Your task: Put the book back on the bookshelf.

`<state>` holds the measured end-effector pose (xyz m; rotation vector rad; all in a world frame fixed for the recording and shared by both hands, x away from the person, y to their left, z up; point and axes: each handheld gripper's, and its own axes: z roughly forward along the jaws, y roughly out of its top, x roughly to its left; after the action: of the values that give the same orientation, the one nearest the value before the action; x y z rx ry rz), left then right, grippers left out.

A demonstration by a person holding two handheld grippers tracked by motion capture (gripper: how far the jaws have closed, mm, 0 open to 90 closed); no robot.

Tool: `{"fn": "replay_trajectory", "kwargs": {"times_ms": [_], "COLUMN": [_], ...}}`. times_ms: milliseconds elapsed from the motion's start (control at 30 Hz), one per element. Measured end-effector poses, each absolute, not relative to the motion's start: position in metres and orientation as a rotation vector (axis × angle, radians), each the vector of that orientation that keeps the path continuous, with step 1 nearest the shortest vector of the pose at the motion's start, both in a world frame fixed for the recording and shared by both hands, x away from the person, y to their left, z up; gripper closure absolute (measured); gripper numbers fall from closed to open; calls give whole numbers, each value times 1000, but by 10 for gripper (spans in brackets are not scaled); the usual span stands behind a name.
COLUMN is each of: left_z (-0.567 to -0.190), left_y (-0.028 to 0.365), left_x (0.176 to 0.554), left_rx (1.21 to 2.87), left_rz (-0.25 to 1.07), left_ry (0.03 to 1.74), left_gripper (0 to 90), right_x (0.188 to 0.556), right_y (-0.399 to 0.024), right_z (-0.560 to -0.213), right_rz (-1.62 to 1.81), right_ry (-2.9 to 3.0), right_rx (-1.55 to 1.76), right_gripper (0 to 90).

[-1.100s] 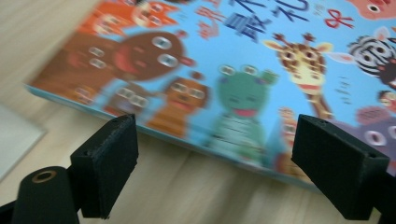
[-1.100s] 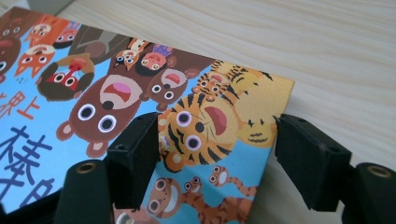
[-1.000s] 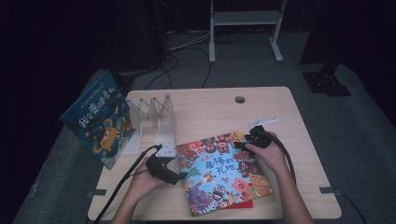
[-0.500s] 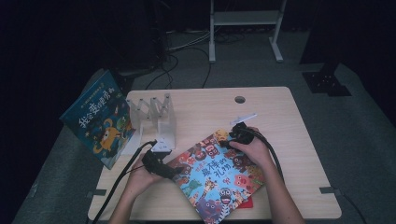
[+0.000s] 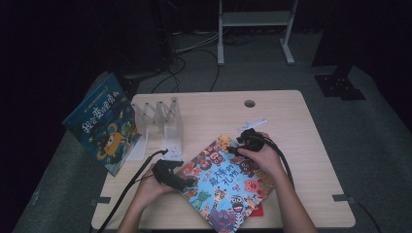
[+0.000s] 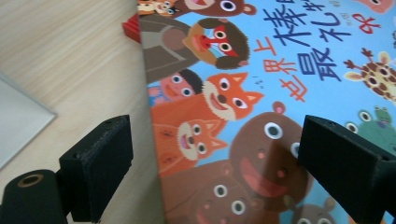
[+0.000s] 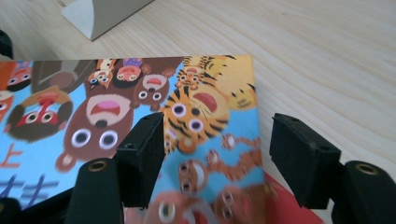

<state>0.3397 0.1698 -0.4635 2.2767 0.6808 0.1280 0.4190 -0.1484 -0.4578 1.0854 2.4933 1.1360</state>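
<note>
A picture book with cartoon animals on a blue cover lies flat and askew on the front of the wooden table, on top of a red book. My left gripper stands open astride the cover's left edge: one jaw is over bare wood, the other over the cover. My right gripper sits at the book's far corner. Its jaws have just been closing, with the cover's edge lying flat between them. The pads do not press on it.
A clear acrylic book stand stands at the back left of the table, its base near the book's corner. A blue picture book leans beside it over the table's left edge. A white strip lies behind my right hand.
The animal book has turned counter-clockwise on the table. My right gripper has moved left with its far corner, and my left gripper has shifted slightly left.
</note>
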Motion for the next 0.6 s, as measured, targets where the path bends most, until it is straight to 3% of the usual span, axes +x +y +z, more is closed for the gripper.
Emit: {"fn": "replay_trajectory", "kwargs": {"times_ms": [600], "left_z": [-465], "left_y": [165], "left_x": [335], "left_rx": [2271], "left_rz": [96], "left_ry": [700], "left_gripper": [86], "right_x": [348], "right_y": [-233], "right_z": [-461], "right_rz": [1139], "right_ry": [2418], "right_rx": [1105], "right_gripper": [360]}}
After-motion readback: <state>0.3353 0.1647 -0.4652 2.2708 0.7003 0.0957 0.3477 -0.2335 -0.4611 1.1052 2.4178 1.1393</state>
